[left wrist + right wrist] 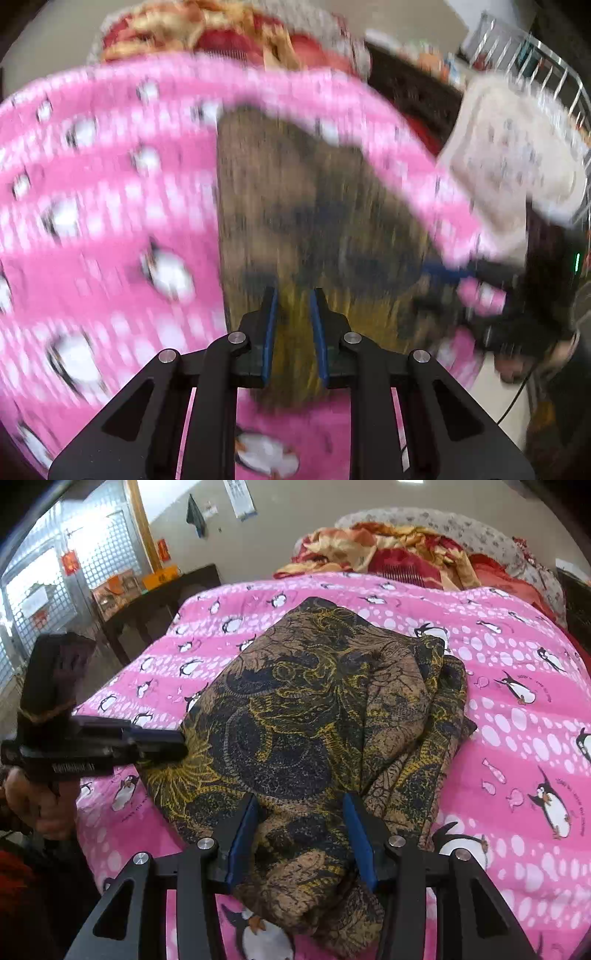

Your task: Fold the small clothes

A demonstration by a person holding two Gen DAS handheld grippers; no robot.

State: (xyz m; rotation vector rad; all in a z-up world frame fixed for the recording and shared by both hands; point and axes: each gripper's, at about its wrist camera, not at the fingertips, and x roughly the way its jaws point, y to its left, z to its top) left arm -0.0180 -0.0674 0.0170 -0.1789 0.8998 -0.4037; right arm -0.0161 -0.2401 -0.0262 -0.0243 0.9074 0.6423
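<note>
A brown garment with gold and black patterns (303,701) lies partly folded on a pink penguin-print blanket (517,664). My right gripper (301,805) is shut on a thick bunch of the garment at its near end, and cloth fills the space between the blue pads. My left gripper (183,740) reaches in from the left with its tips at the garment's left edge. The left wrist view is blurred. There the left gripper (295,291) hovers over the garment (295,192) with a narrow gap between its pads and nothing visibly pinched. The right gripper (439,273) shows at the garment's right side.
A heap of red and gold bedding (388,554) lies at the far end of the bed. A dark table (147,602) stands to the left. A white wire rack (535,62) and a pale cushion (509,155) are beside the bed. A hand (40,805) holds the left gripper.
</note>
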